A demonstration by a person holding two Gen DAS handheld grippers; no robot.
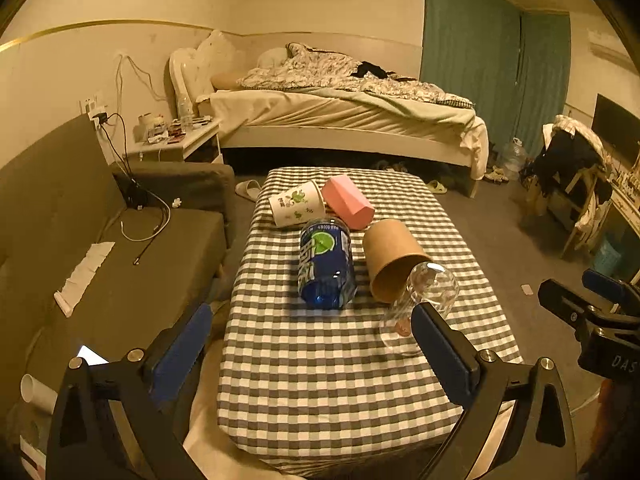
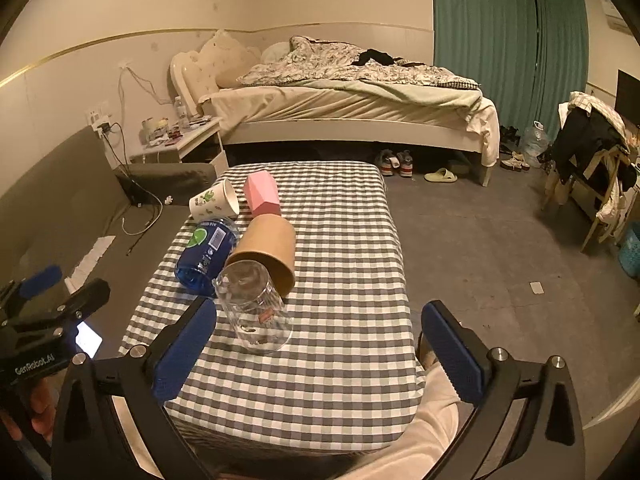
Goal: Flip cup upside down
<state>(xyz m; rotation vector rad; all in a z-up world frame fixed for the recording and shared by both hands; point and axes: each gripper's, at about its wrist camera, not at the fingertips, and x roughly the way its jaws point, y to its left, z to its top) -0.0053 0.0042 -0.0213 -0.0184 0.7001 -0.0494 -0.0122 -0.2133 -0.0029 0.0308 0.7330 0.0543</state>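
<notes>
- Glass cup (image 2: 256,312) lies tipped on the checked table (image 2: 344,380), just left of centre in the right wrist view, mouth toward the lower edge, base against a brown cup (image 2: 268,252).
- Left gripper (image 1: 312,356) spreads wide at the bottom of its frame, holding nothing; the glass cup (image 1: 424,300) sits right behind its right finger (image 1: 440,356).
- Right gripper (image 2: 320,356) is also wide apart and empty, the glass just beside its left finger (image 2: 184,352).
- Blue bottle (image 2: 206,250) lies on its side left of the brown cup.
- White printed cup (image 2: 214,202) and pink cup (image 2: 262,194) lie on their sides further up the frame.
- Bed (image 2: 344,108) fills the upper centre.
</notes>
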